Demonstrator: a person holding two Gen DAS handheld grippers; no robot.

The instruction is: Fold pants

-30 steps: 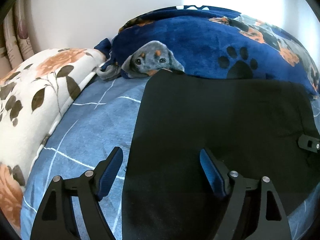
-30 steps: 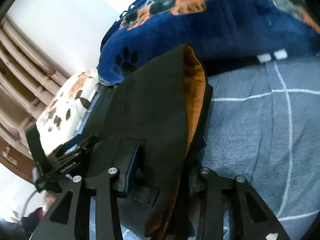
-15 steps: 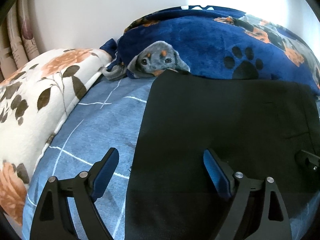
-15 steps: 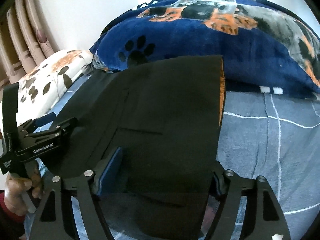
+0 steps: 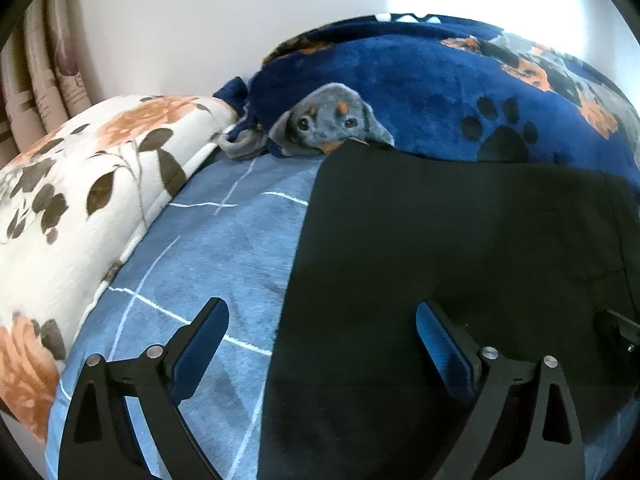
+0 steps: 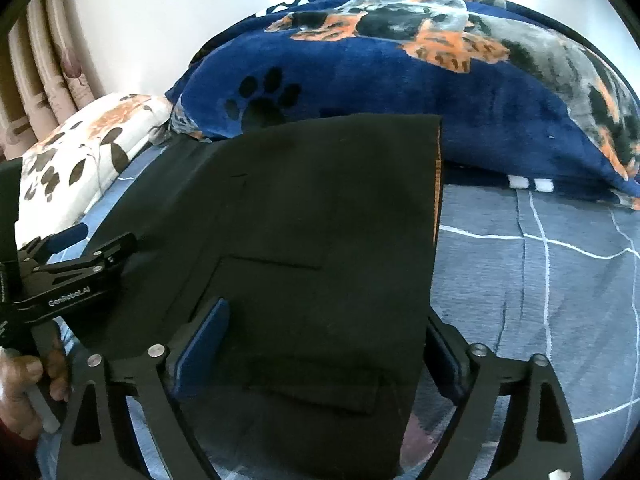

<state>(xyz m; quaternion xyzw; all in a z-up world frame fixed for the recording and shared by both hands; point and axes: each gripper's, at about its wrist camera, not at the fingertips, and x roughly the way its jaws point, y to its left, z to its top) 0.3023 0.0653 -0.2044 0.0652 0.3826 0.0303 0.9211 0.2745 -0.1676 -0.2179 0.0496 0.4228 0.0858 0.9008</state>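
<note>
1. Pants: black, lying flat on the bed, folded w/ more than one layer; far edge touching the blue blanket.
2. Left tool: spread wide, holding nothing. Left finger over bare sheet, right finger over the pants, so it straddles the pants' left edge.
3. Right tool: also spread, nothing pinched. It sits over the pants' right edge; right finger partly hidden by cloth, can't tell if it touches.
4. Risks, as I judge: 
   - A pinch at either edge may catch only the top layer, so the layers slide apart and the fold goes crooked.
   - Uneven lift by the two tools would skew the edges.
   - Far edge could drag on the fuzzy blanket and bunch up.
   - Bed is soft; a finger pushing down may grab sheet too.
5. Views differ: right view shows an orange lining along the pants' right edge, a pocket seam, and the left tool from the side w/ the person's hand. Left view shows the pants' left edge, the floral pillow and only a bit of the right tool at far right.
</note>
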